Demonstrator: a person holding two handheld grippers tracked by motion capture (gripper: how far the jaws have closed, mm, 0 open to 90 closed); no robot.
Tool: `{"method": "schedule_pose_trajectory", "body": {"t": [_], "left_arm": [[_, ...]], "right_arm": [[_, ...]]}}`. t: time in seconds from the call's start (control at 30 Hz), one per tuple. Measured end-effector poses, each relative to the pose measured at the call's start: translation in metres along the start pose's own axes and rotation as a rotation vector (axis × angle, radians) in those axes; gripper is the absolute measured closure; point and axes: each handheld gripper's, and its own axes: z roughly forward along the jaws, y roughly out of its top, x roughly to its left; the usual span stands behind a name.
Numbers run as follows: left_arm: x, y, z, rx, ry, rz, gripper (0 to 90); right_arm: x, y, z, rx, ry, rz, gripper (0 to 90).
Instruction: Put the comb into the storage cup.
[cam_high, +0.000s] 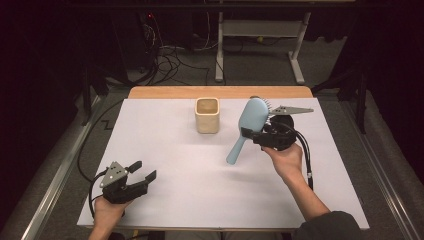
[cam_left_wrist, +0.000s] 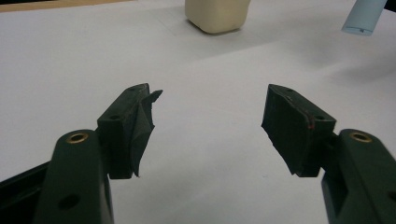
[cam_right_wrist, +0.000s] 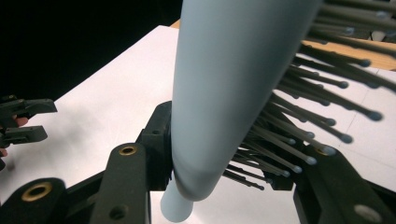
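Note:
A light blue hairbrush (cam_high: 251, 117) hangs tilted above the white table cover, its head up and back, its handle pointing down to the left. My right gripper (cam_high: 253, 135) is shut on it where the head meets the handle. In the right gripper view the brush back (cam_right_wrist: 224, 84) and its dark bristles (cam_right_wrist: 317, 126) sit between the jaws of my right gripper (cam_right_wrist: 224, 161). A cream square cup (cam_high: 207, 115) stands upright at the back centre, left of the brush. My left gripper (cam_high: 144, 169) hovers low near the front left corner, open and holding nothing (cam_left_wrist: 210, 126).
The white cover (cam_high: 190, 170) spans a wooden table whose back edge (cam_high: 220, 92) shows bare. The left gripper view shows the cup (cam_left_wrist: 217, 16) ahead and the brush handle tip (cam_left_wrist: 364, 18) at the top right. Cables and a desk frame (cam_high: 260, 45) lie on the floor behind.

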Motion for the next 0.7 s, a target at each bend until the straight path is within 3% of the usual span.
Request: {"method": "schedule_pose_trajectory", "body": {"t": [0.3, 0.7], "left_arm": [[-0.002, 0.000, 0.000, 0.000, 0.009, 0.015, 33.8], [0.000, -0.001, 0.001, 0.004, 0.002, 0.010, 33.6]], "right_arm": [[0.006, 0.015, 0.008, -0.014, 0.009, -0.019, 53.9], [0.006, 0.032, 0.025, 0.012, -0.007, -0.025, 53.9]]}}
